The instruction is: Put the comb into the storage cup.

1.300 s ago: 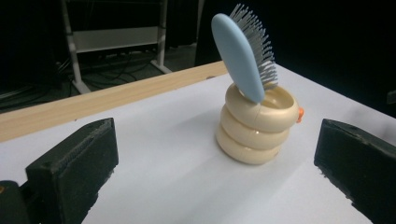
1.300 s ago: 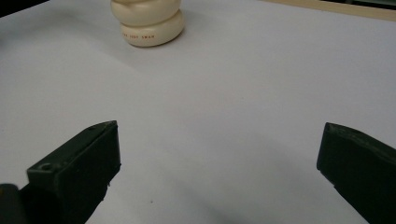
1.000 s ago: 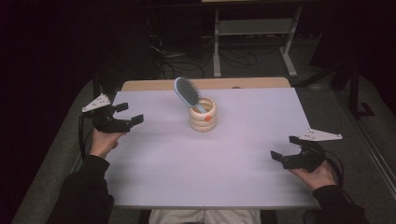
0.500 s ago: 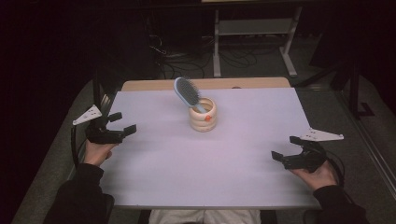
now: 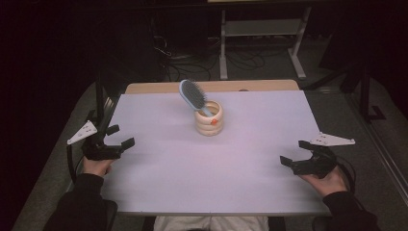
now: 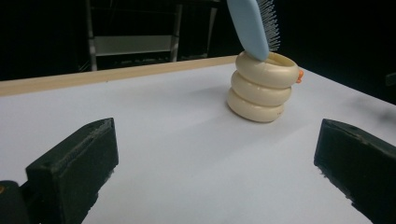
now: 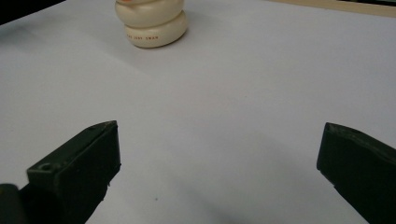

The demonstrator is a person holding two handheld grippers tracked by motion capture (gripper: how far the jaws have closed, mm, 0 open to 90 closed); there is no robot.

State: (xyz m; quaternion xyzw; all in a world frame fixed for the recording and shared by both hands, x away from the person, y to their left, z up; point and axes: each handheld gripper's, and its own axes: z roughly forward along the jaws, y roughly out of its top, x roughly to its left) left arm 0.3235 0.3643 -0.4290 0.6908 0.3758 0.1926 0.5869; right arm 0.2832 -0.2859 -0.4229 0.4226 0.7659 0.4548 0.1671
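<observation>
Nearest the person, both tongs are being held low over the white bench (image 5: 207,178), well apart from each other. The left tongs (image 5: 117,140) are being kept spread with nothing between the jaws; the right tongs (image 5: 294,153) are likewise being kept spread and empty. Farther off, near the bench's middle, a blue hairbrush (image 5: 192,94) is being propped, bristle head up and tilted, in a cream ringed cup (image 5: 209,118). By judgement, the brush is the item being addressed: the head is best approached from the left, and the cup steadied by the right tongs so it is not tipped.
</observation>
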